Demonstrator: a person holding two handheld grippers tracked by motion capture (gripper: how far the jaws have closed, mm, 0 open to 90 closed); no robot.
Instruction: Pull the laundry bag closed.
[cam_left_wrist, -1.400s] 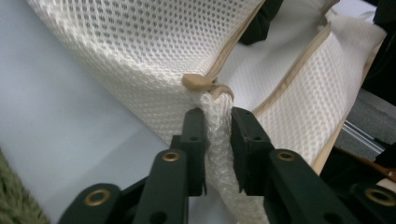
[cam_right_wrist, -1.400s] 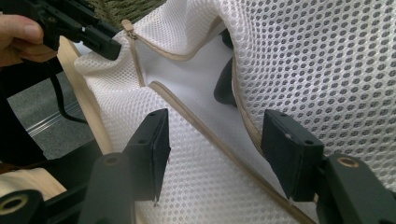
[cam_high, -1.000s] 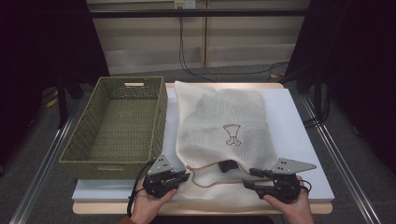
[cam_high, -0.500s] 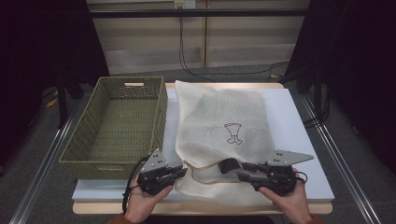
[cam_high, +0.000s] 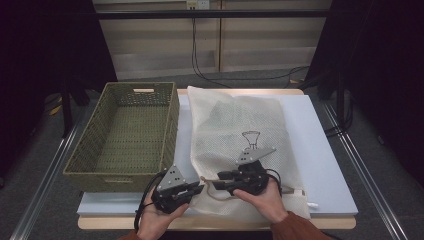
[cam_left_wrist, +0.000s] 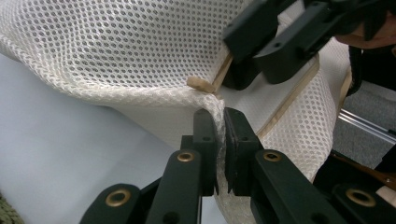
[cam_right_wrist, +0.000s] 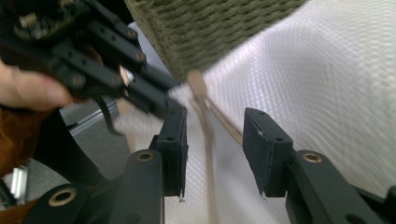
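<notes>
A white mesh drawstring bag (cam_high: 240, 120) lies flat on the pale board (cam_high: 320, 150), its opening toward the near edge. My left gripper (cam_high: 200, 189) (cam_left_wrist: 219, 114) is shut on a pinch of the bag's mesh hem. Just beyond its jaws pokes the tan end of the drawstring (cam_left_wrist: 201, 84). My right gripper (cam_high: 215, 181) (cam_right_wrist: 215, 114) faces the left one closely. Its jaws have just been closing but still stand apart. The tan drawstring (cam_right_wrist: 205, 126) runs between them, touching neither pad.
A green woven basket (cam_high: 125, 135) (cam_right_wrist: 210, 28) stands to the left of the bag on the board, empty. The board's right part lies bare. Cables hang by the back cabinet, and metal rails run along both sides of the table.
My right gripper has slid left along the bag's near edge, ending close to the left gripper, and its jaws have narrowed. The left gripper has kept its place and its grip.
</notes>
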